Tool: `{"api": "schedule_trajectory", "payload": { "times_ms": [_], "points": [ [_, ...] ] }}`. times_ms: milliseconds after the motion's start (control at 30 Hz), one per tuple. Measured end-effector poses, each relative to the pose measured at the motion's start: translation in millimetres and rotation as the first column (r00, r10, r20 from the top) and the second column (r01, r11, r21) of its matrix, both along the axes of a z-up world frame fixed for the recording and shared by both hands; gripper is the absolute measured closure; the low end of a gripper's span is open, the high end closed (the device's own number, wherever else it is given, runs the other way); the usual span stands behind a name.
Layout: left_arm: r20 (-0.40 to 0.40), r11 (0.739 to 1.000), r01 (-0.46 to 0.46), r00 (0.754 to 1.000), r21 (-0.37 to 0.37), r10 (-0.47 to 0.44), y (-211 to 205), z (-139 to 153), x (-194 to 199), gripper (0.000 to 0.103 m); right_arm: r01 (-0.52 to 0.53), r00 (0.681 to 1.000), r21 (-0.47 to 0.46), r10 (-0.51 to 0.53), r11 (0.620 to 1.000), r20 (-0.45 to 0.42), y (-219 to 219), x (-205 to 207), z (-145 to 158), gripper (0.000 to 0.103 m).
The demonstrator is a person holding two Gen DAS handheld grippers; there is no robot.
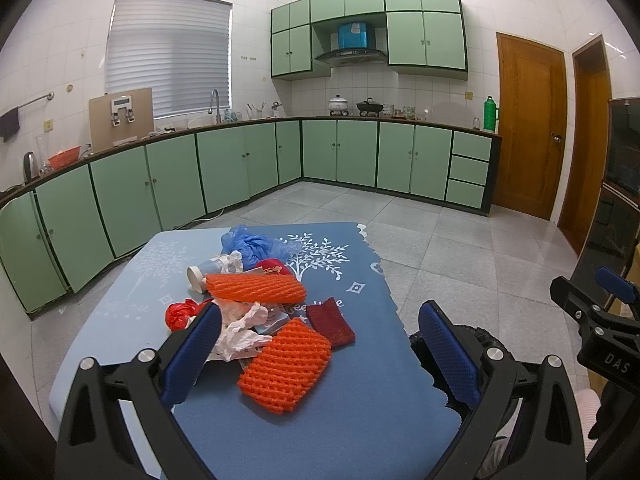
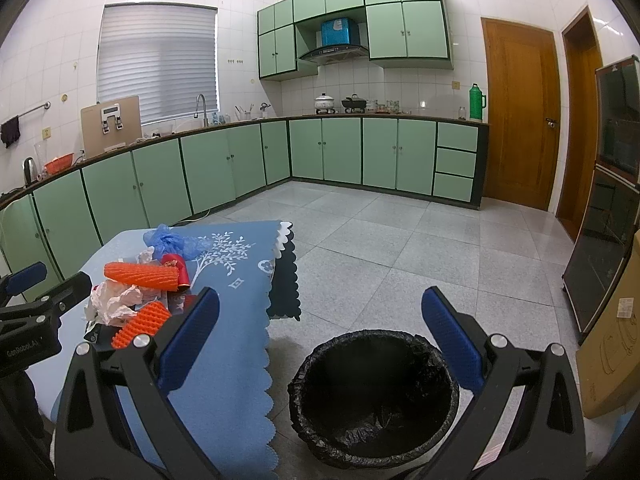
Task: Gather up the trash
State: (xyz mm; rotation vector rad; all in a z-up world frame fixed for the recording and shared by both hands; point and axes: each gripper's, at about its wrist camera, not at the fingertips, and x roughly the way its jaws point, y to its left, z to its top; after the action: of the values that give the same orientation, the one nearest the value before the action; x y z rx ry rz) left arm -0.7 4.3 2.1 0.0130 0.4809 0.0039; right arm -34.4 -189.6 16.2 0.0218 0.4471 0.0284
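Both tongs gape wide and empty, left tongs [image 1: 320, 344] over the table's [image 1: 360, 400] trash pile [image 1: 256, 304], right tongs [image 2: 320, 328] above the bin [image 2: 374, 400].

A heap of trash sits on a blue tablecloth [image 1: 360, 400]: two orange foam fruit nets, one flat [image 1: 286, 366] at the near edge and one rolled [image 1: 256, 289] behind it, crumpled white paper [image 1: 240, 330], a dark red pad [image 1: 331, 322], a tipped paper cup [image 1: 204, 274], red wrappers [image 1: 182, 314] and a bunched blue plastic bag [image 1: 252, 245]. Beside the table stands a round bin [image 2: 374, 400], lined in black plastic and open.
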Motion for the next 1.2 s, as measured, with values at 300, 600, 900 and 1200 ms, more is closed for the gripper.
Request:
{"api": "schedule_trajectory", "payload": {
  "times_ms": [300, 600, 900, 1200],
  "points": [
    [-0.001, 1.000, 0.000, 1.000, 0.001, 0.000, -0.6, -0.2, 0.2, 0.006, 0.000, 1.000, -0.001, 0.000, 1.000, -0.001, 0.3, 0.3, 0.3, 0.005],
    [-0.002, 1.000, 0.000, 1.000, 0.003, 0.000, -0.8, -0.6, 0.4, 0.006, 0.000, 1.000, -0.003, 0.000, 1.000, -0.001, -0.3, 0.7, -2.1, 0.005],
    [-0.001, 1.000, -0.004, 1.000, 0.002, 0.004, 1.2, -2.0, 0.9, 0.006, 0.000, 1.000, -0.001, 0.000, 1.000, -0.001, -0.2, 1.0, -2.1, 0.005],
    [-0.002, 1.000, -0.003, 1.000, 0.002, 0.003, 1.2, -2.1, 0.9, 0.006, 0.000, 1.000, -0.003, 0.000, 1.000, -0.003, 0.1, 1.0, -2.0, 0.005]
  ]
}}
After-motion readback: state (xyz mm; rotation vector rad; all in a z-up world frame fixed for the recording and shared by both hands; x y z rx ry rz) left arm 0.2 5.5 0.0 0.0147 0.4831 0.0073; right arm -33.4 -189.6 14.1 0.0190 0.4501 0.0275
